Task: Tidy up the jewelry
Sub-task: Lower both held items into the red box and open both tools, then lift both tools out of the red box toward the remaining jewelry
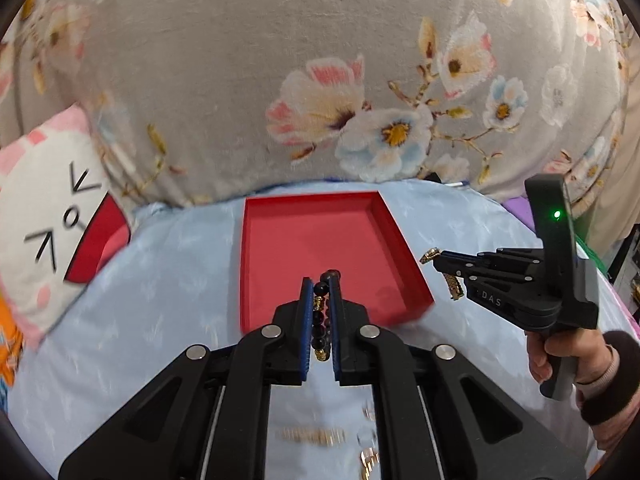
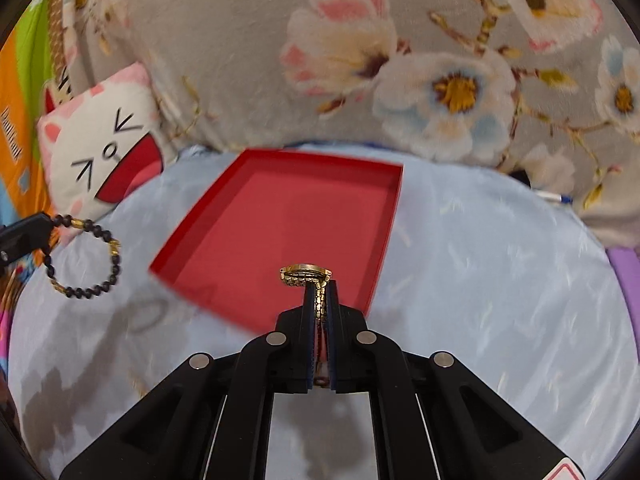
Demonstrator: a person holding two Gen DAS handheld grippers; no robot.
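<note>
An empty red tray (image 1: 320, 240) (image 2: 288, 220) lies on the pale blue bedspread. My left gripper (image 1: 320, 284) is shut on a black bead bracelet (image 1: 320, 320) with gold spacers, held above the tray's near edge. In the right wrist view that bracelet (image 2: 86, 256) hangs as a loop from the left gripper's fingertips (image 2: 24, 232) at the left edge. My right gripper (image 2: 320, 292) is shut on a gold link bracelet (image 2: 306, 274), lifted over the tray's near right corner. From the left wrist view the right gripper (image 1: 438, 258) hovers right of the tray, gold links (image 1: 454, 286) dangling.
A grey floral blanket (image 1: 320, 80) rises behind the tray. A white cat-face pillow (image 1: 52, 220) (image 2: 100, 148) leans at the left. Blurred gold jewelry (image 1: 316, 436) lies on the bedspread (image 2: 480, 280) below the left gripper. A hand in a dark sleeve (image 1: 576, 364) holds the right gripper.
</note>
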